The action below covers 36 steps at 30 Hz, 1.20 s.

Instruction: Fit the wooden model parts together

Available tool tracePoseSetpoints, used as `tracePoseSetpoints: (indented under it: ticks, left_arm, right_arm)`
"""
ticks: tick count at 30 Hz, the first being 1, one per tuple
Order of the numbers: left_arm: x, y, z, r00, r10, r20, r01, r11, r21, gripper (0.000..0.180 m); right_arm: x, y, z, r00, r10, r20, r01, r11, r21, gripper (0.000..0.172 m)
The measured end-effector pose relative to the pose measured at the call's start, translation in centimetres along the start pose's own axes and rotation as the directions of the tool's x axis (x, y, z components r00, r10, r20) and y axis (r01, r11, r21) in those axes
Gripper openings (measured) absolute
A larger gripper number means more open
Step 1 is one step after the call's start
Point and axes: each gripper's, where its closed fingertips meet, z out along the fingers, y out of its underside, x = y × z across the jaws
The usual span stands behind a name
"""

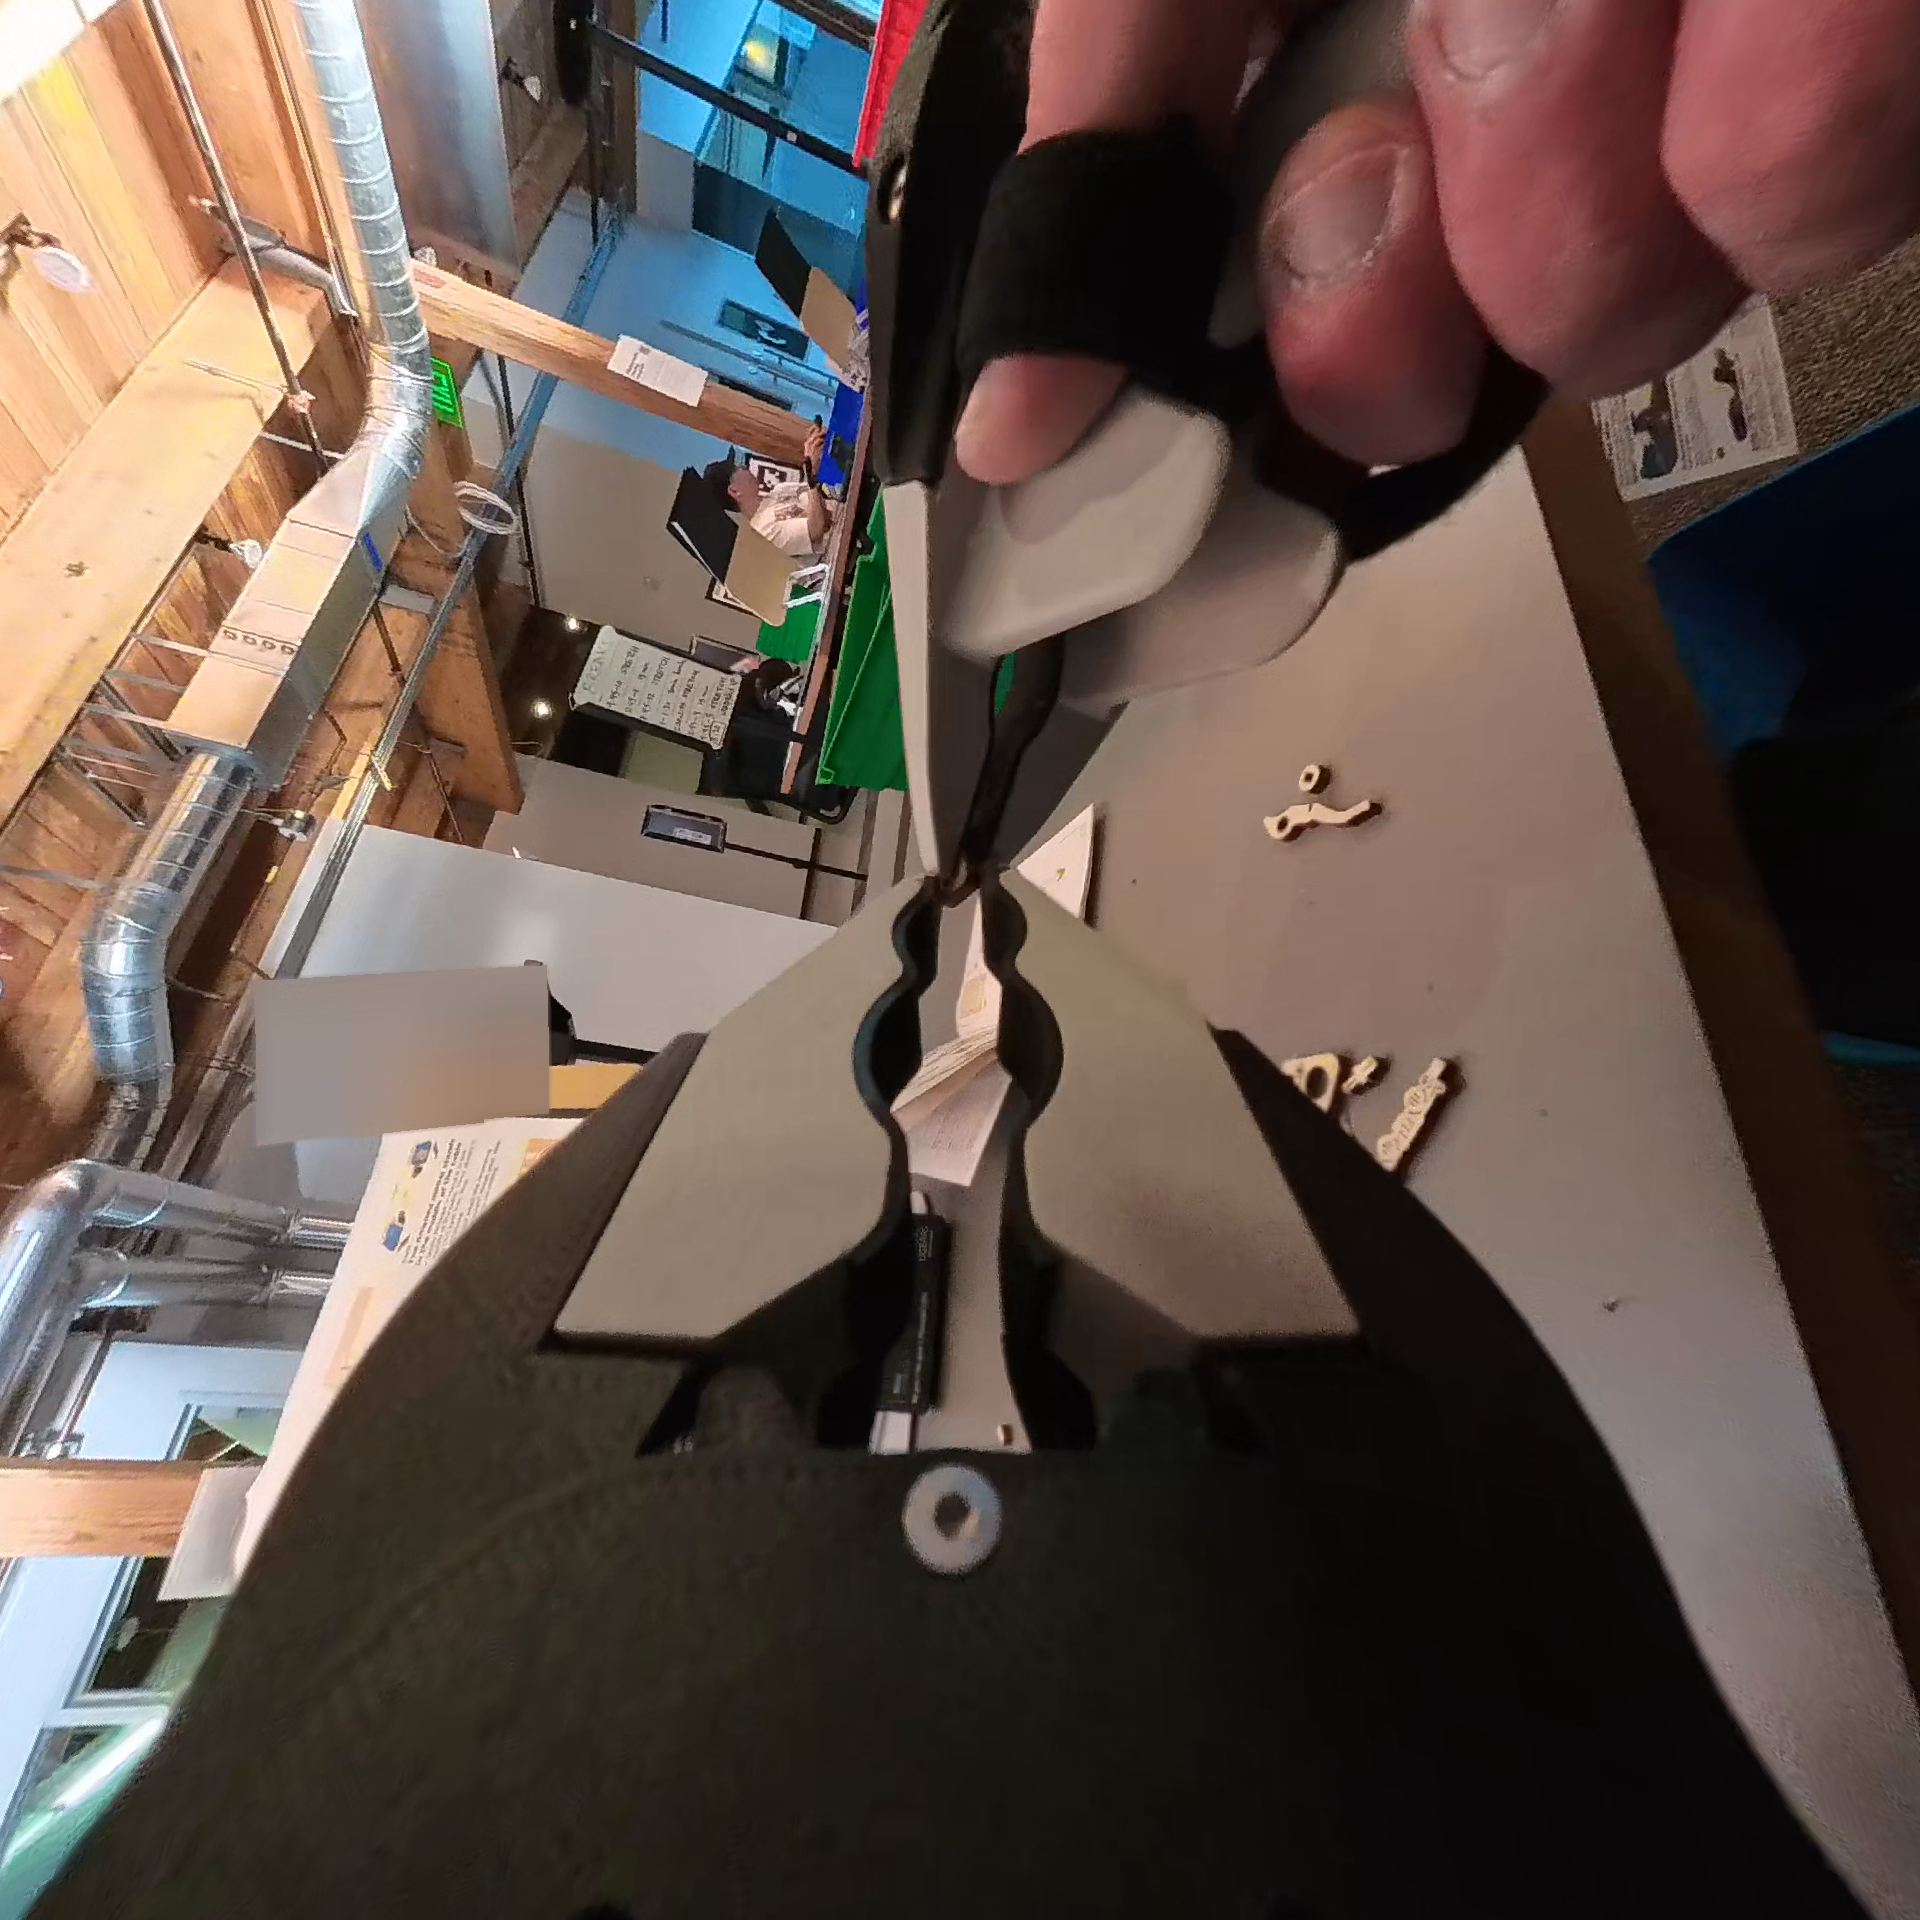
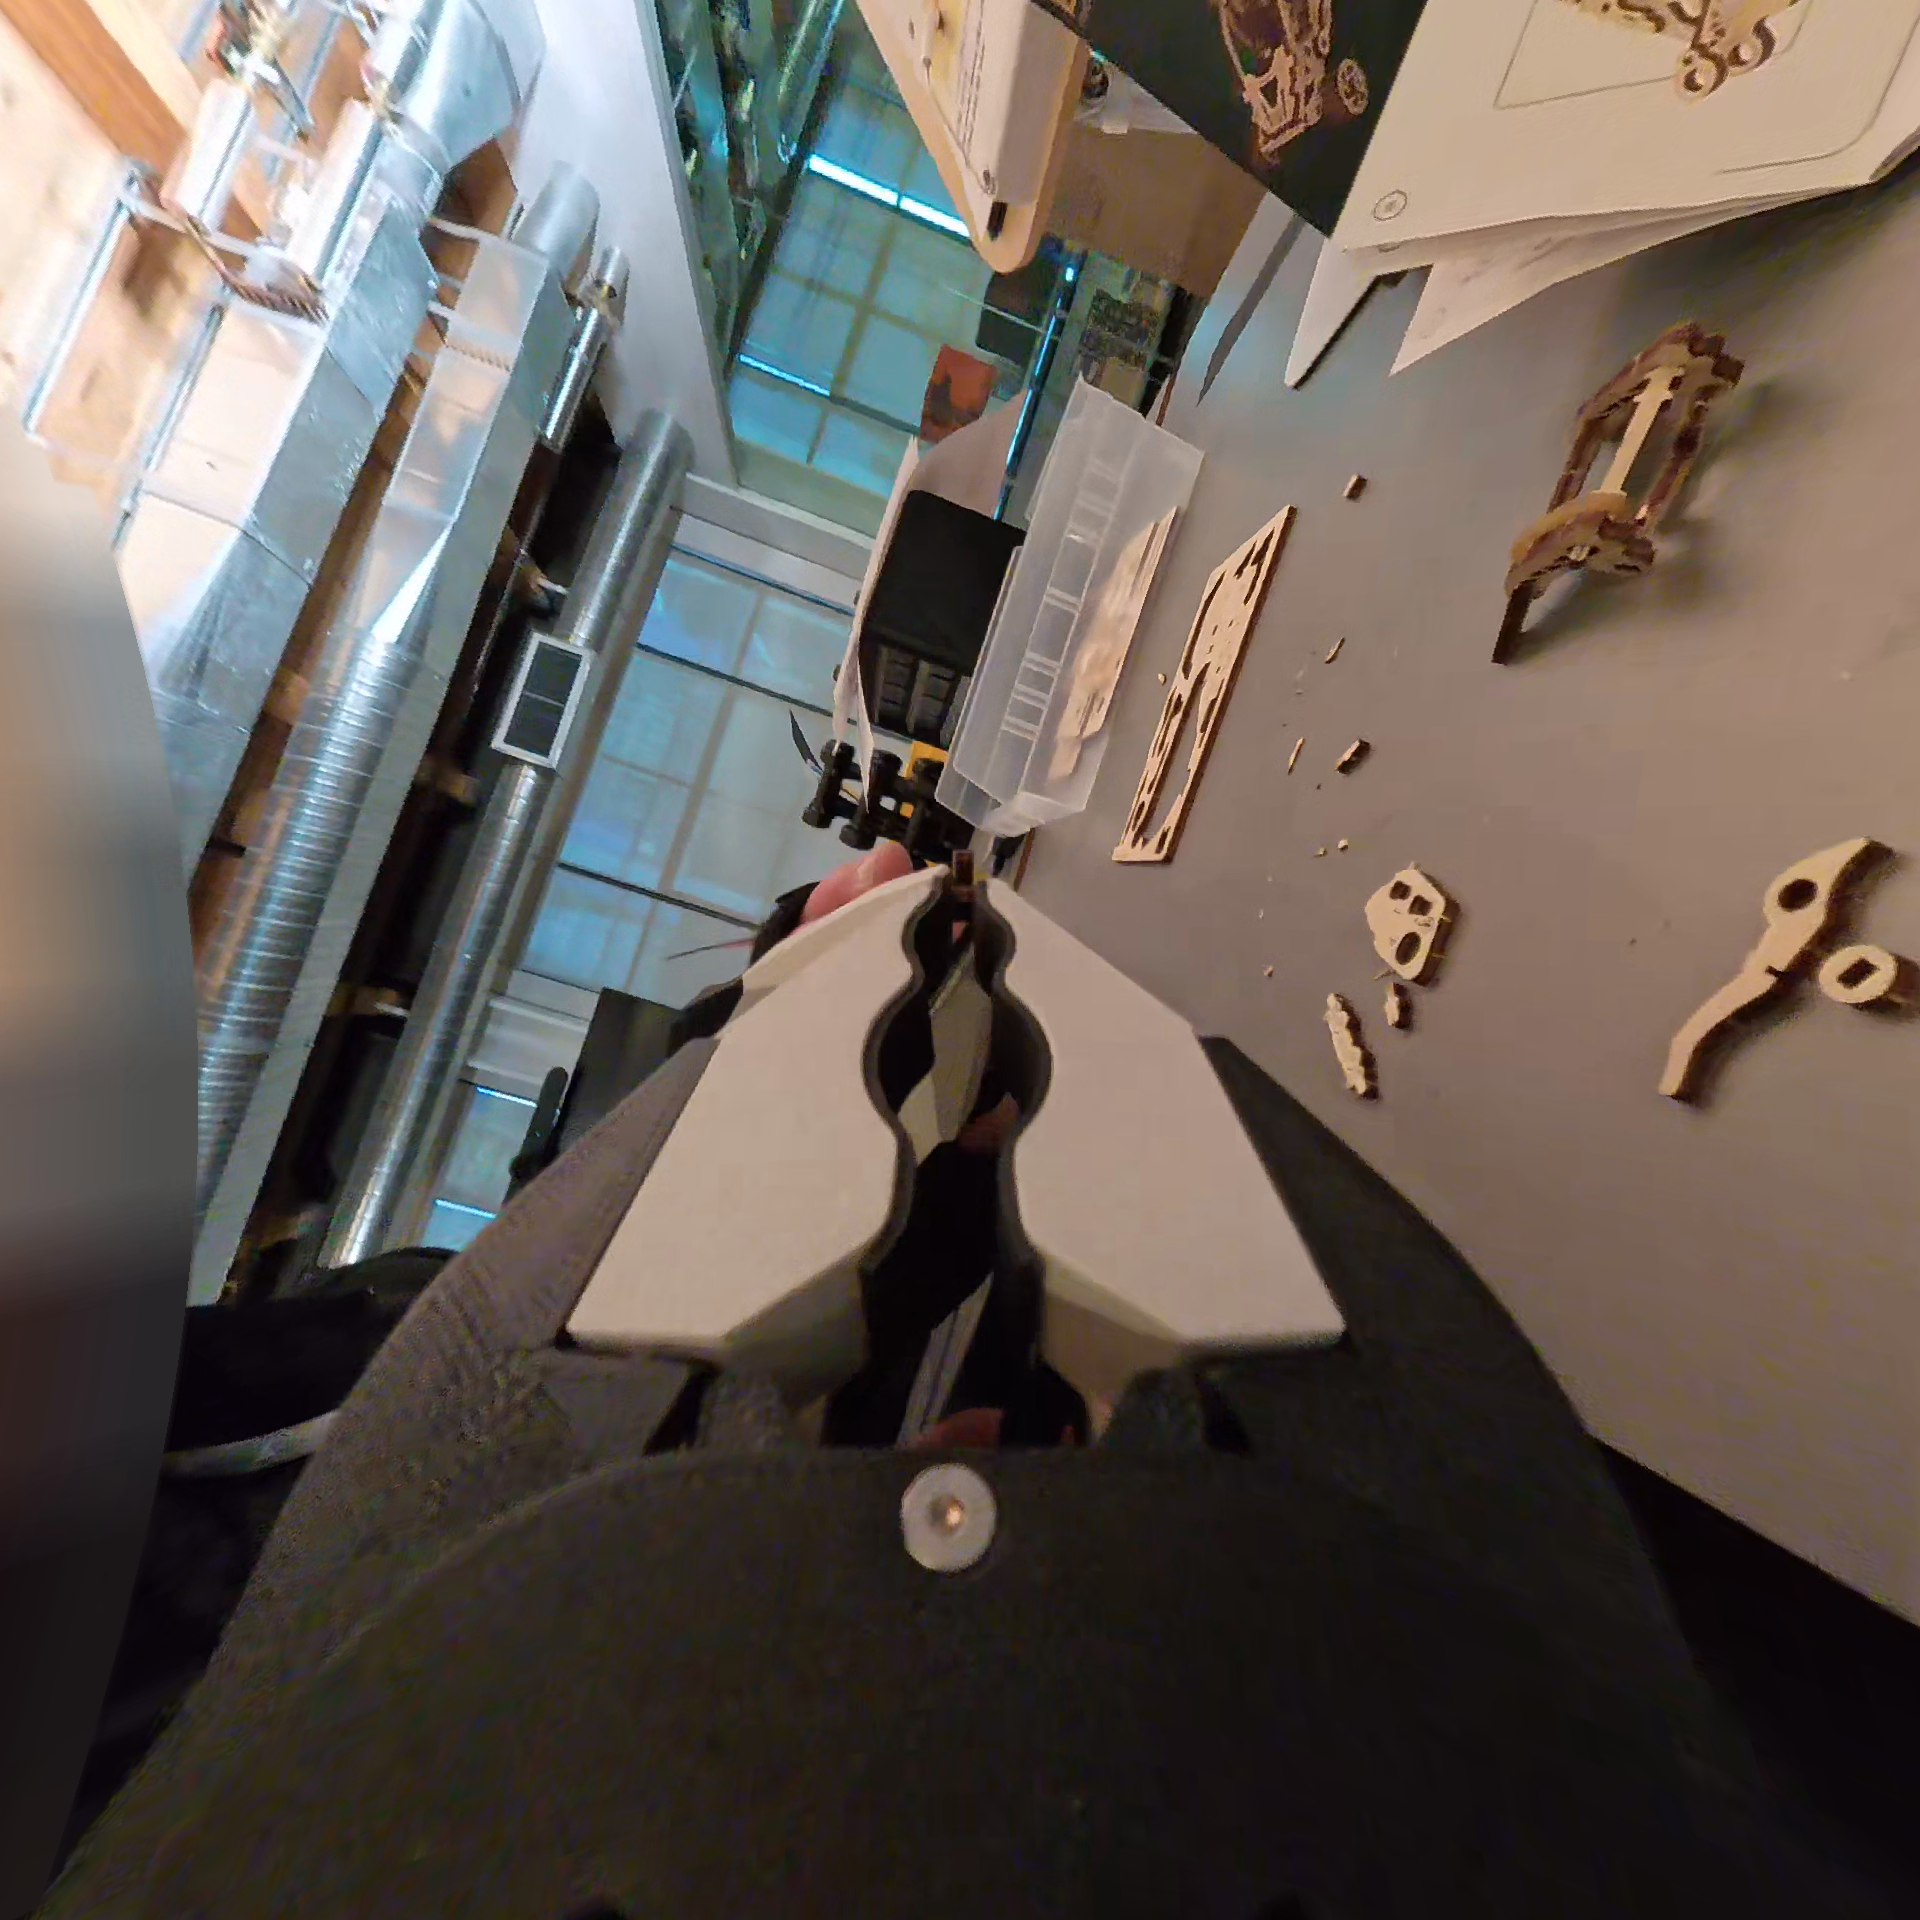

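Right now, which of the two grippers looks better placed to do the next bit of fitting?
Probably the right gripper: its shut tips pinch a small dark wooden piece, aimed at the left gripper, whose nearly closed tips meet it in the air. Whether the left holds anything is unclear.

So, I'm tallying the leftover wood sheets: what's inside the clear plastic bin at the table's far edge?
Through the clear plastic bin wall, pale wooden sheets show, leaning inside. The wall blurs them, so their number and anything behind them cannot be seen.

small dark wooden piece [image 2: 963,871] | upright, pinched at fingertips | loose pale parts [image 2: 1410,925] flat on grey table [image 2: 1662,1299], right
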Motion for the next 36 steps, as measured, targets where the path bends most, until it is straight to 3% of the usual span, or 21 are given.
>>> tracePoseSetpoints:
  ticks: [8, 12, 14, 16, 18, 22, 26, 29, 36]
  left_arm:
    - [0.2, 1.0, 0.4, 0.998, -0.034, -0.051, 0.034, 0.999, 0.005, 0.001]
    - [0.3, 1.1, 0.5, 0.969, -0.208, -0.133, 0.214, 0.976, 0.03, 0.0]
    - [0.5, 1.6, 0.5, 0.949, -0.273, -0.16, 0.279, 0.96, 0.016, 0.0]
    - [0.7, 1.8, 0.5, 0.894, -0.396, -0.208, 0.406, 0.914, 0.007, 0.0]
    - [0.8, 2.9, 0.7, 0.856, -0.472, -0.21, 0.48, 0.877, -0.015, 0.001]
    - [1.4, 3.7, 1.2, 0.786, -0.567, -0.246, 0.576, 0.817, -0.041, 0.001]
    - [1.1, 3.4, 1.1, 0.706, -0.649, -0.284, 0.669, 0.742, -0.032, 0.001]
    - [0.6, 3.4, 1.0, 0.603, -0.732, -0.318, 0.766, 0.642, -0.025, 0.001]
    - [-0.9, 3.3, 0.5, 0.226, -0.866, -0.446, 0.965, 0.263, -0.021, 0.001]
  right_arm:
    - [0.9, -0.8, 0.8, 0.997, 0.075, -0.012, -0.074, 0.993, 0.087, 0.002]
    - [1.3, -1.6, 0.5, 0.998, -0.001, -0.058, 0.007, 0.994, 0.107, 0.024]
    - [1.9, -1.8, -0.1, 0.984, -0.117, -0.134, 0.126, 0.99, 0.061, 0.03]
    - [3.5, -2.1, -1.7, 0.896, -0.325, -0.303, 0.328, 0.944, -0.042, 0.027]
    - [5.6, -1.5, -3.3, 0.731, -0.514, -0.449, 0.462, 0.857, -0.229, 0.028]
    - [8.8, 0.2, -4.6, 0.464, -0.706, -0.536, 0.516, 0.707, -0.484, 0.026]
    - [10.9, 0.5, -4.2, 0.32, -0.778, -0.541, 0.513, 0.623, -0.591, 0.02]
    - [11.4, 0.2, -3.8, 0.299, -0.781, -0.549, 0.52, 0.615, -0.592, 0.001]
    - [10.8, -0.3, -3.5, 0.312, -0.781, -0.541, 0.563, 0.611, -0.557, 0.0]
